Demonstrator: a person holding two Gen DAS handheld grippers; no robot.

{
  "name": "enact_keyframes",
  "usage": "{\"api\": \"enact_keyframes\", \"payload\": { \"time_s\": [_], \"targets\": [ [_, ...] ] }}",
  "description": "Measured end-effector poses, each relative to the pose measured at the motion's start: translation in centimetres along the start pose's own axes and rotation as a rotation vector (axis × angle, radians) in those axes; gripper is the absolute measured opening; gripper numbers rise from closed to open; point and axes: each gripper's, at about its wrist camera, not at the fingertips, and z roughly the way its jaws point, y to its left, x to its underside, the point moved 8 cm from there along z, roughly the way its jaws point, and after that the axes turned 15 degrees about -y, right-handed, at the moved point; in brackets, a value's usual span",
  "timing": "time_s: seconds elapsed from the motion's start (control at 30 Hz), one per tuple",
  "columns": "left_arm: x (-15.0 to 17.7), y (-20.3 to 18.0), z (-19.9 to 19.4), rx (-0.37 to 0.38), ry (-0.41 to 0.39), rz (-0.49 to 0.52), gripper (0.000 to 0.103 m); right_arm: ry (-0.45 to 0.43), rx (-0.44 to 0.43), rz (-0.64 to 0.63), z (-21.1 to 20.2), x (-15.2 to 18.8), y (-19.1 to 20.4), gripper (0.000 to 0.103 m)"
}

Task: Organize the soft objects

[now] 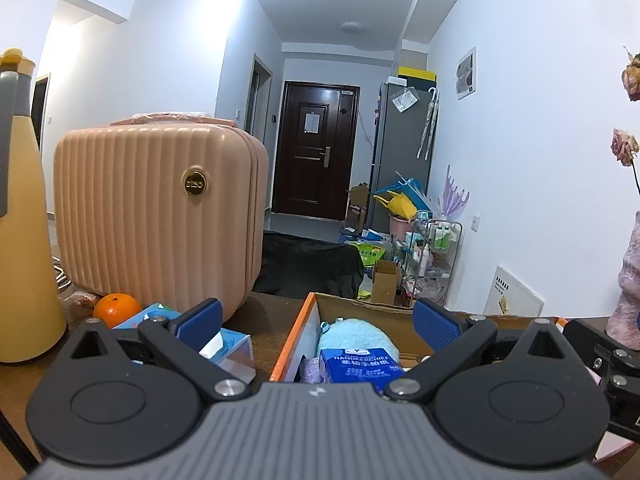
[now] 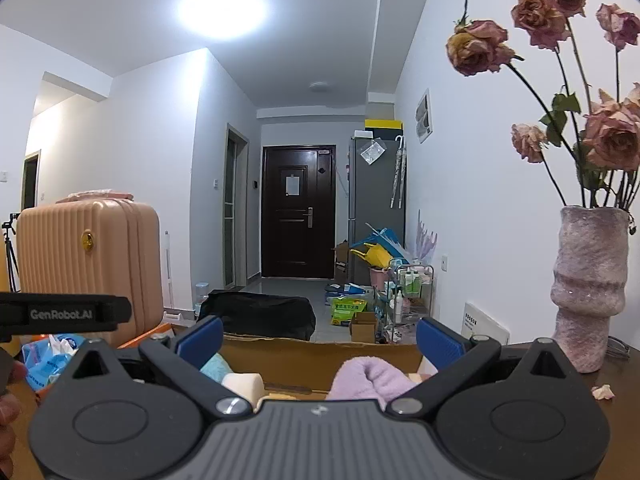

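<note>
The left tool [image 1: 318, 322] is held with its jaws spread wide and nothing between them. It is positioned above the near left corner of a cardboard box [image 1: 360, 304] with an orange-edged flap, which rests on the counter [image 1: 264, 320]. Inside the box, a light blue plush item [image 1: 356, 334] is seen, and a blue handkerchief tissue pack [image 1: 360, 364] lies just in front of it, touching it. To the left of the box, a blue tissue box [image 1: 232, 344] and an orange [image 1: 116, 308] are located near the base of a pink ribbed suitcase [image 1: 160, 208]. A yellow bottle [image 1: 24, 240] stands at the far left.

The right tool [image 2: 318, 338] is likewise fully spread and empty, held over the same box [image 2: 320, 354]. Below it, a lilac towel [image 2: 368, 378], a cream sponge-like block [image 2: 244, 386] and a teal soft item [image 2: 216, 366] are contained in the box. A textured pink vase [image 2: 588, 288] with dried roses [image 2: 540, 12] stands on the counter to the right of the box.
</note>
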Motion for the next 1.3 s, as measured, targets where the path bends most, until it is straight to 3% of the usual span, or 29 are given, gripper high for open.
{"api": "enact_keyframes", "payload": {
  "time_s": [1.3],
  "targets": [
    [-1.6, 0.8, -14.4, 0.082, -0.099, 0.056, 0.103, -0.019, 0.05, 0.009, -14.2, -2.3, -3.2, 0.103]
  ]
}}
